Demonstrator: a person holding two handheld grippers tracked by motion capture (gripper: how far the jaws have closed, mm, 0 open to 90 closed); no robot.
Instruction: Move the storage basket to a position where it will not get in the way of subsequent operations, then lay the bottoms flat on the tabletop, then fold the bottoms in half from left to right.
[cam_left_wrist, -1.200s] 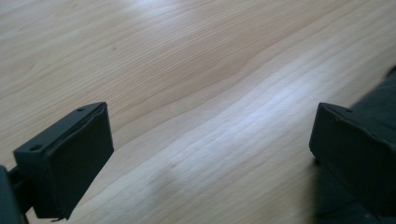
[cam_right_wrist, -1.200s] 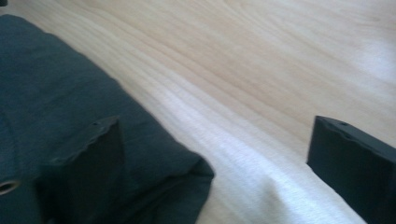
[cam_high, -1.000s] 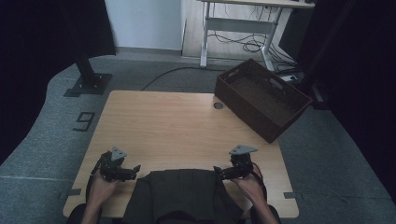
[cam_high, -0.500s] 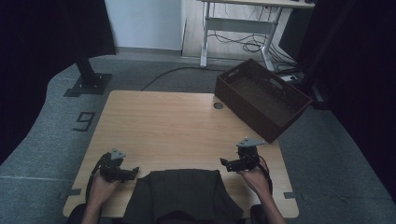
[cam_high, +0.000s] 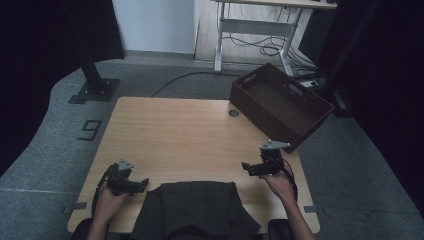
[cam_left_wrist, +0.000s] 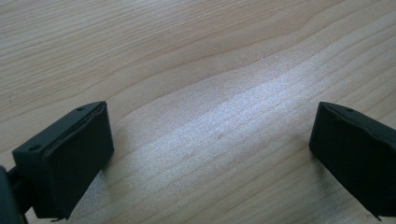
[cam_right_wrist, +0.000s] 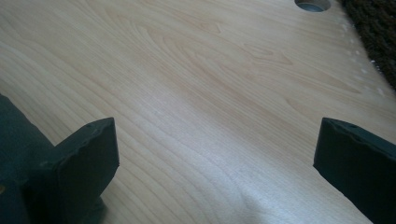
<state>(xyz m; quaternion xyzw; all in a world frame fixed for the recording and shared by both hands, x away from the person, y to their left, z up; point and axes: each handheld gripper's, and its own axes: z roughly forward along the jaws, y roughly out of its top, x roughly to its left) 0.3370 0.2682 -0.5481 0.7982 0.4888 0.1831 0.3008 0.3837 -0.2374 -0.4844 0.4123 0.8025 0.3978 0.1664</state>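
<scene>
Tools held apart over a bare desk

Both tools are held low at the near edge of the wooden desk (cam_high: 190, 135), each gripped by one hand. The left tool (cam_high: 142, 184) is seen at the near left corner, with its jaws spread wide and nothing between them; bare wood grain is seen between its jaws in the left gripper view. The right tool (cam_high: 246, 166) is seen near the right edge, likewise released, its jaws well apart over bare wood. A dark cloth (cam_high: 192, 207) is laid at the near edge between the two hands, just beside the left tool. A brown basket (cam_high: 280, 105) is set at the far right corner of the desk, tilted and overhanging the edge. A round hole (cam_high: 233, 113) is seen in the desk just beside the basket.
</scene>
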